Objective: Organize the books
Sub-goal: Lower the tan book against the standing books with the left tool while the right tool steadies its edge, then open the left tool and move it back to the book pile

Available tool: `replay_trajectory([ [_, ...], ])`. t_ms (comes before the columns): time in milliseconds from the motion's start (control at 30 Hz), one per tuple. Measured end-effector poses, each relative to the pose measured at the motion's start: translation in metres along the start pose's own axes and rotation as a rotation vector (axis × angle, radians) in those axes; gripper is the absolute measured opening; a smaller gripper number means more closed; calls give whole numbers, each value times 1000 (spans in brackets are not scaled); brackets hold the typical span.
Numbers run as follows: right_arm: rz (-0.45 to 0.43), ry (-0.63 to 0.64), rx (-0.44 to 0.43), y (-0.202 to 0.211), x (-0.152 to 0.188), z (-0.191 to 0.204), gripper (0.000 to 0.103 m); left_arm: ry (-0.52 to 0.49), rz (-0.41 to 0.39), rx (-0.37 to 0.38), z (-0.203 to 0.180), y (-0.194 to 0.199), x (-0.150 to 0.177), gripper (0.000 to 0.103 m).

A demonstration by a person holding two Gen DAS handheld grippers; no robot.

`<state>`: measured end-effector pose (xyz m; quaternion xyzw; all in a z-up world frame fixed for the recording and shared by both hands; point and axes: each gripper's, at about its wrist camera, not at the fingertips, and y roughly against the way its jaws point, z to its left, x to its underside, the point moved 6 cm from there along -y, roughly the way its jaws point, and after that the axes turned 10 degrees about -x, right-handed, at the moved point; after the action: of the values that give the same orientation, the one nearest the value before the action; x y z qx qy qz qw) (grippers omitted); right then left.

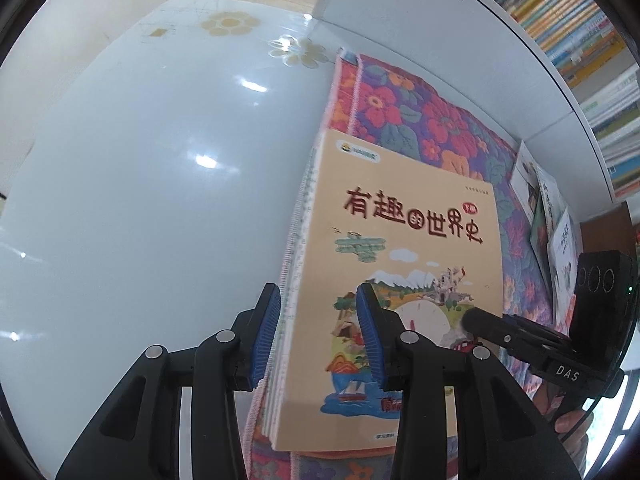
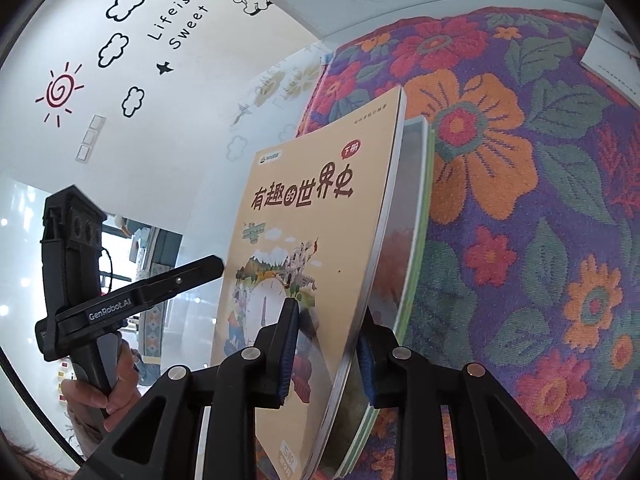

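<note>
A stack of books with a tan-covered book (image 1: 396, 264) on top rests on a floral mat (image 1: 424, 116). My left gripper (image 1: 318, 336) straddles the stack's left edge, one blue pad (image 1: 266, 336) beside the page edges, the other (image 1: 370, 340) on the cover; the jaws stand apart and I cannot tell if they squeeze. My right gripper (image 2: 328, 356) holds the tan book (image 2: 316, 240) and the green-edged book (image 2: 416, 216) under it at their right edge, pads on both sides, lifting that edge off the mat (image 2: 520, 200). The right gripper also shows at the right of the left wrist view (image 1: 520, 336).
Glossy white tabletop (image 1: 140, 184) left of the mat. A white panel (image 1: 420, 40) stands behind the mat, with shelves of books (image 1: 592, 52) beyond. Several more books (image 1: 548, 216) lie at the mat's right end. The left gripper body (image 2: 120, 292) shows in the right wrist view.
</note>
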<state>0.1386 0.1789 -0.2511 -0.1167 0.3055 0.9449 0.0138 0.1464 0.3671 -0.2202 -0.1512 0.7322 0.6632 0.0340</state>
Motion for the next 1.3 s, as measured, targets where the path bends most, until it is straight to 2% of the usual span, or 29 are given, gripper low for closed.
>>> replay_trajectory([
  [267, -8, -19, 37, 8, 1, -5, 26, 45, -10, -4, 14, 8, 4, 35],
  [467, -50, -42, 45, 23, 7, -14, 26, 48, -18, -2, 15, 14, 12, 35],
  [567, -129, -79, 2, 40, 9, -16, 28, 50, -20, 2, 11, 17, 14, 35],
  [700, -263, -137, -41, 64, 18, -20, 44, 43, -22, 16, 0, 20, 18, 35],
  [767, -287, -196, -132, 71, 24, -22, 44, 30, -20, 15, -9, 22, 21, 35],
  [900, -392, -302, -176, 90, 38, -30, 45, 11, -16, 26, -29, 25, 29, 35],
  [967, -414, -349, -247, 97, 45, -32, 45, -6, -12, 25, -41, 24, 33, 37],
  [1033, -437, -389, -318, 107, 51, -34, 50, -30, -1, 30, -62, 20, 40, 37],
  [1133, -486, -409, -378, 131, 62, -36, 54, -62, 12, 36, -89, 17, 49, 37],
  [1267, -500, -407, -353, 168, 75, -51, 56, -108, 22, 51, -134, 15, 62, 37],
  [1300, -499, -407, -332, 178, 80, -55, 60, -121, 27, 57, -148, 14, 65, 37],
])
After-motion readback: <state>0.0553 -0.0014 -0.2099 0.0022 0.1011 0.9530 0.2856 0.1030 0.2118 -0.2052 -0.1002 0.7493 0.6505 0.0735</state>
